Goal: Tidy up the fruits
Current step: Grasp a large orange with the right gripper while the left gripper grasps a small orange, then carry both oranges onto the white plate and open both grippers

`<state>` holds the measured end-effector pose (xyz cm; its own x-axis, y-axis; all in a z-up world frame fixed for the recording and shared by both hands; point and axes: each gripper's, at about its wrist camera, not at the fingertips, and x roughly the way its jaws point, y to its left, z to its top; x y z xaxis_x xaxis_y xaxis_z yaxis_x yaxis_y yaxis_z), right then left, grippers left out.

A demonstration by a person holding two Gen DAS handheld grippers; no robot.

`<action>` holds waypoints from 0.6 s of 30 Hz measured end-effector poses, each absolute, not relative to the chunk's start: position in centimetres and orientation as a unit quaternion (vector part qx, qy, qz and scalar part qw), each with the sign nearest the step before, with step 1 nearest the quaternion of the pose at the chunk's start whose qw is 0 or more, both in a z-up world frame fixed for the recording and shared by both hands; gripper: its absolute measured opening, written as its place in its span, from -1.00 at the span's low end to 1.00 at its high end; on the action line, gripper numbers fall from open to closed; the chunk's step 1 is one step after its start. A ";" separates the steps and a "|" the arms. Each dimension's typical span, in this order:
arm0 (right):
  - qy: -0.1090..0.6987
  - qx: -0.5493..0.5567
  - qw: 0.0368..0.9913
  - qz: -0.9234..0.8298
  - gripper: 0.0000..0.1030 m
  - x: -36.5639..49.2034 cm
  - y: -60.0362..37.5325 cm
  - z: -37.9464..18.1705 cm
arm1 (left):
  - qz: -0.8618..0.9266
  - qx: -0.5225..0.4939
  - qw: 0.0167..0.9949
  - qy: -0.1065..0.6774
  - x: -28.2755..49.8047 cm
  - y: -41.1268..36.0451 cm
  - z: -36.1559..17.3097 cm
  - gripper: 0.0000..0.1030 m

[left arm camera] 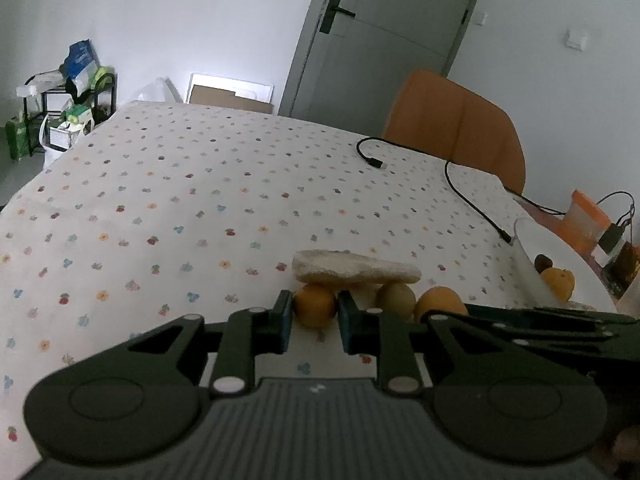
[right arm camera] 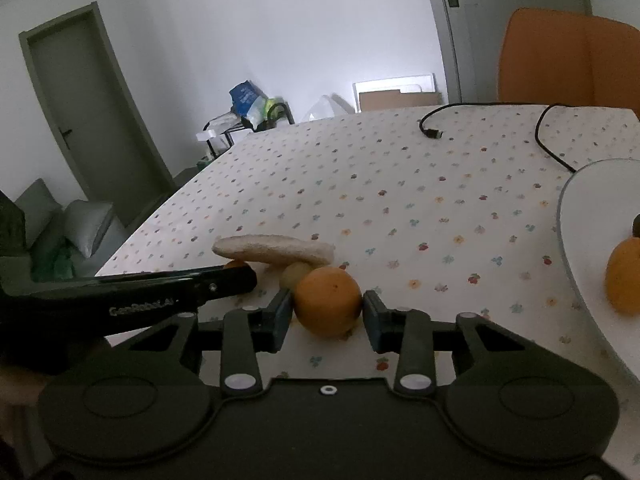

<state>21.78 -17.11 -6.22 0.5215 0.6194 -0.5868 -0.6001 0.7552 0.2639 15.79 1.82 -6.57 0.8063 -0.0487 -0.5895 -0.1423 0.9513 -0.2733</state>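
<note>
— Orange fruit sits between both sets of fingers. Your left gripper [left arm camera: 313, 322] brackets the small orange [left arm camera: 315, 305], jaws parted just wider than it; I can't tell whether the pads touch. Your right gripper [right arm camera: 326, 320] straddles the bigger orange [right arm camera: 328, 306] the same way, a slim gap showing at each side, so nothing looks gripped yet.

— How far along are you, then?

— Partway, I'd judge. The white plate [right arm camera: 580, 216] to your right already holds an orange fruit [right arm camera: 624, 282] and a small dark one [right arm camera: 636, 226]. Left on the flowered tablecloth [left arm camera: 200, 200]: your two oranges, a dull green kiwi-like fruit [left arm camera: 396, 299] between them, and a pale, rough long piece [left arm camera: 356, 269] lying just behind the row.

— How do the oranges look?

— Round, matte, dimpled skin; likely firm enough for a plain squeeze, though they could roll if nudged.
</note>
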 end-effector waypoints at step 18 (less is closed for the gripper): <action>0.314 0.025 0.875 0.368 -0.31 19.1 -18.7 -5.1 | 0.048 -0.143 0.947 0.284 12.7 1.1 -4.8 -0.57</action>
